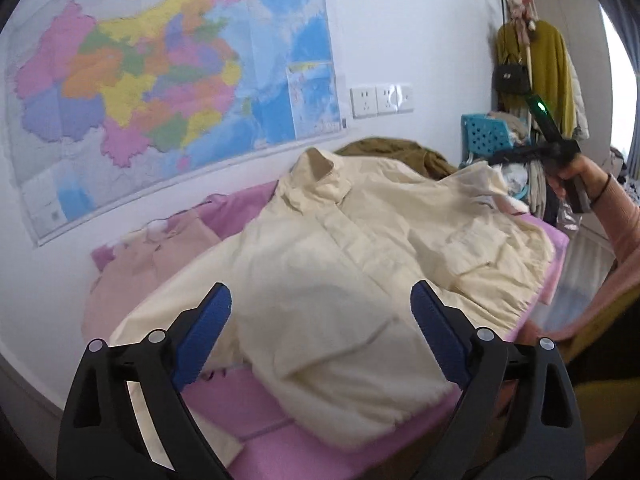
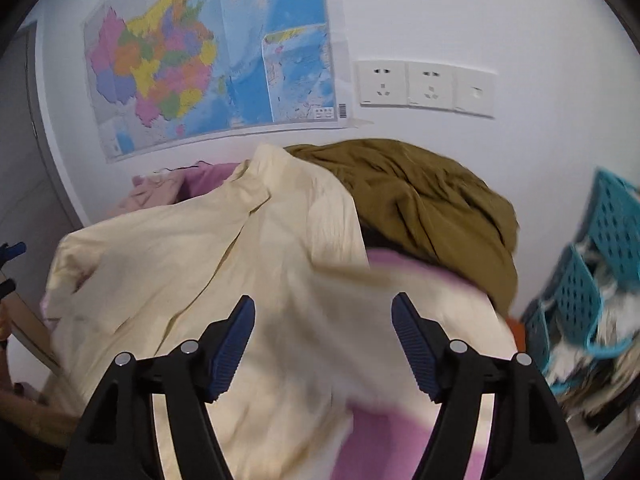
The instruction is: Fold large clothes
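Note:
A large cream shirt [image 1: 340,264] lies spread front-up on a pink-covered surface [image 1: 280,440], its collar toward the wall. My left gripper [image 1: 320,304] hovers above the shirt's lower part, jaws wide apart with nothing between the blue pads. In the right wrist view the same cream shirt [image 2: 240,264] fills the middle. My right gripper [image 2: 324,316] hangs over it, also open and empty. The right gripper's black body [image 1: 560,148] shows at the far right of the left view, held by a hand in a pink sleeve.
An olive-brown garment [image 2: 432,208] is bunched behind the shirt by the wall. A pale pink garment [image 1: 160,252] lies at the left. Teal baskets [image 2: 592,280] with laundry stand at the right. A map [image 1: 160,80] and wall sockets [image 2: 424,86] are on the wall; coats [image 1: 548,72] hang beyond.

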`<act>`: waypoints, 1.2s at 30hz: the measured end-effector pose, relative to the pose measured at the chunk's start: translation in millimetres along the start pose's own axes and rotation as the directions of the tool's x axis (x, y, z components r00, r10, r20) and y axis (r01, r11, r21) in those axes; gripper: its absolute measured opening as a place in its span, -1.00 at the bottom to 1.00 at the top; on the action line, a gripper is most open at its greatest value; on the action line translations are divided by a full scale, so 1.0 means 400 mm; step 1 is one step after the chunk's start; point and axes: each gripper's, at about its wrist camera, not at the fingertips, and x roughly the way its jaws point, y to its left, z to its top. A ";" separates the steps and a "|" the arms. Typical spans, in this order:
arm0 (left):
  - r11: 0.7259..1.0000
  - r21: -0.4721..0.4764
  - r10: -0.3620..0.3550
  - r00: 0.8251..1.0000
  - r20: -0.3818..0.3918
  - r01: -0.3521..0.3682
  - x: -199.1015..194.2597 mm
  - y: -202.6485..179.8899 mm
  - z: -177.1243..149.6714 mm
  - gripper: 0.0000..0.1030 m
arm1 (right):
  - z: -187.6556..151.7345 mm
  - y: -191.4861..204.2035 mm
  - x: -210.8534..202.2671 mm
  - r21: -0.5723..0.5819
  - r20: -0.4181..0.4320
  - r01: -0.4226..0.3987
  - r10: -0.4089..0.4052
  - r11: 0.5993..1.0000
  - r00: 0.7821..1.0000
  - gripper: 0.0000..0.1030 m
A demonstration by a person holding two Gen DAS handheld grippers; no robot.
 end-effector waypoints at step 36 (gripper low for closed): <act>0.993 -0.094 0.041 0.953 -0.299 -0.072 0.574 0.135 0.149 0.68 | 0.186 -0.157 0.236 -0.025 -0.025 0.139 -0.139 0.990 0.990 0.35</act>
